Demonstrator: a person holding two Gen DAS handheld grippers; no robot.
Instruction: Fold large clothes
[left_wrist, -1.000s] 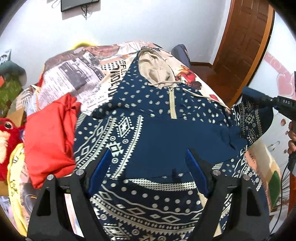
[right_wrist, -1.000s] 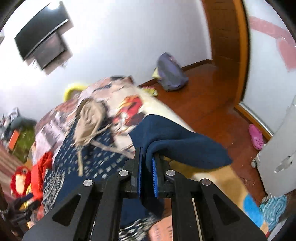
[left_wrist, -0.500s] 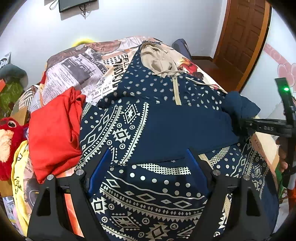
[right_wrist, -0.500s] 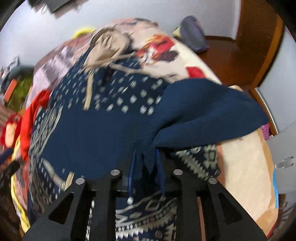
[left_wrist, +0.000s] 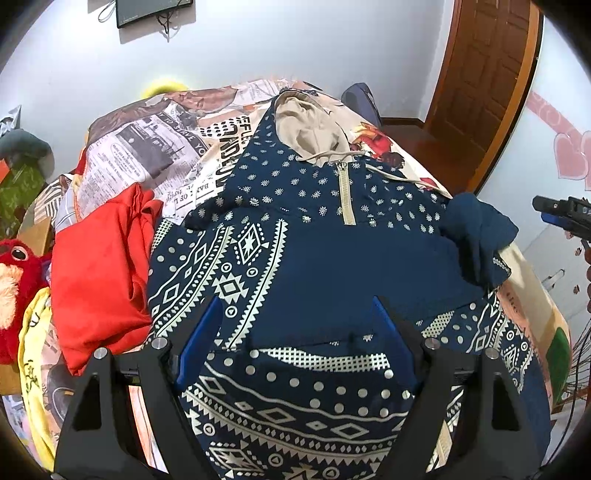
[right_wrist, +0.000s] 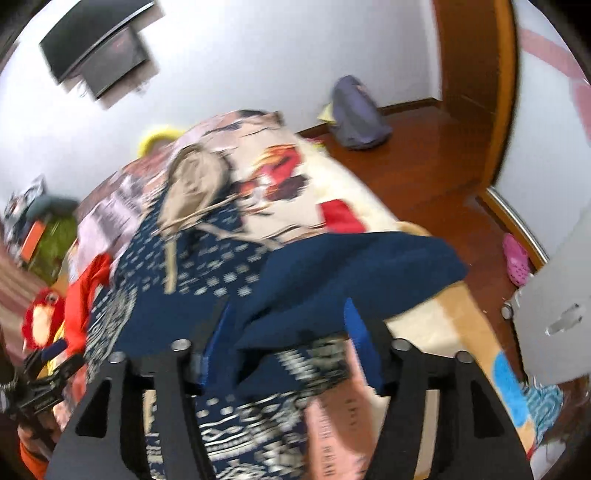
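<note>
While the left tongs (left_wrist: 295, 328) hang spread over the hoodie (left_wrist: 314, 266), their blue-lined fingers (left_wrist: 197, 341) grip nothing. The right tongs (right_wrist: 291, 332) are likewise spread, with the folded-in sleeve (right_wrist: 354, 273) lying loose between and beyond their fingers; this view is blurred.

The hoodie is a soft navy knit, spread front-up on the bed (left_wrist: 147, 162). Its chest carries small pale dots, a plain navy band crosses the middle, and cream geometric bands of diamonds, zigzags and dots run over the lower body and the left sleeve. A beige half-zip (left_wrist: 345, 195) rises to a beige-lined hood (left_wrist: 306, 129) with a drawstring. The right sleeve sits bunched in a rumpled heap at the garment's right edge.

Beside the hoodie's left lies crumpled red cloth (left_wrist: 99, 258), with a fuzzy red plush toy (left_wrist: 14, 280) past it. The bed cover is printed like newspaper and comic panels.

Around the bed are white walls, a dark screen (right_wrist: 96, 48) mounted high, a brown wooden door (left_wrist: 487, 81), glossy wood flooring, a grey-blue bag (right_wrist: 356, 114) by the skirting and a pink clog (right_wrist: 517, 258).
</note>
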